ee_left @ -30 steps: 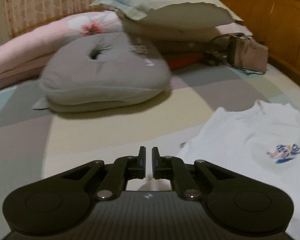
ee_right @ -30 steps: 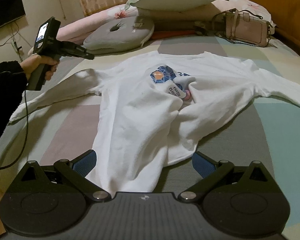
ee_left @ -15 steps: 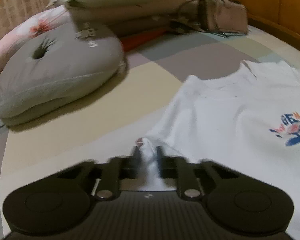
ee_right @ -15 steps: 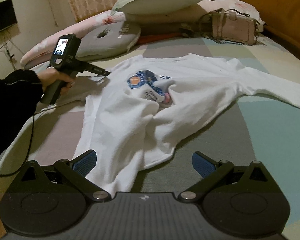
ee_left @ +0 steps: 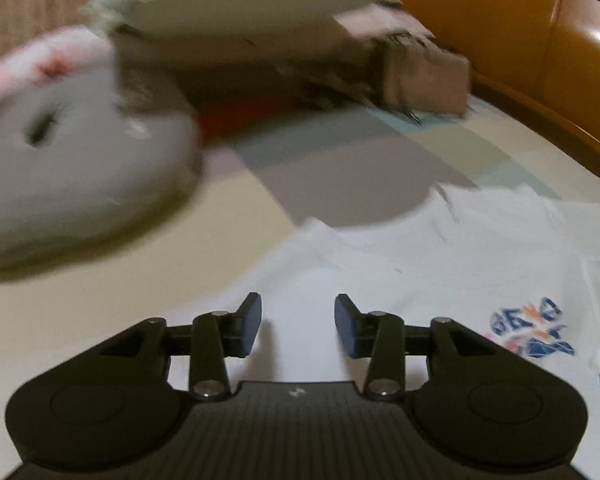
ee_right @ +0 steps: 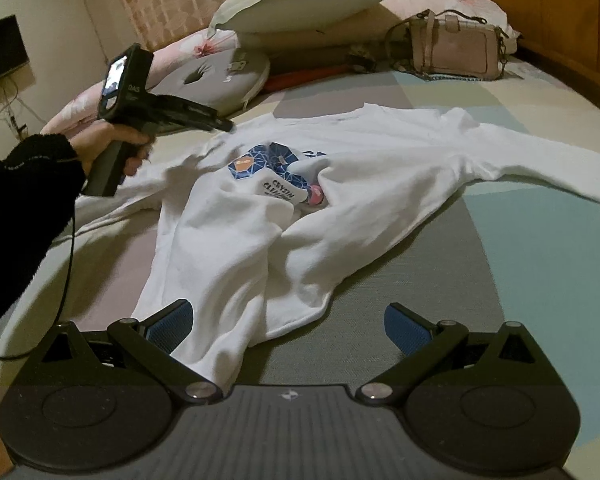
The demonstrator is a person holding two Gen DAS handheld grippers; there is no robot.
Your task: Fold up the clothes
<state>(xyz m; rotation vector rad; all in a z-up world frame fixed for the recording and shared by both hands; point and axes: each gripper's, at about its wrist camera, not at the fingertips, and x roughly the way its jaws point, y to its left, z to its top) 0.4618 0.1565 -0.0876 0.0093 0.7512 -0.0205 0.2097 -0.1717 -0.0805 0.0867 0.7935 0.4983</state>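
2 grippers are out over the bed point(ee_right: 540, 240). Left gripper point(ee_left: 298, 326) has its jaws parted, empty, above the shoulder of the white sweatshirt point(ee_right: 260, 240). Right gripper point(ee_right: 286, 322) gapes wide at the rumpled hem. Sweatshirt lies spread, sleeves out, printed side up. Beyond it sit a grey cushion point(ee_right: 216, 80) and a pink handbag point(ee_right: 456, 48).

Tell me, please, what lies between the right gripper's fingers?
In the right wrist view, the white sweatshirt's hem lies between the open right gripper's fingers, with grey bedsheet beside it.
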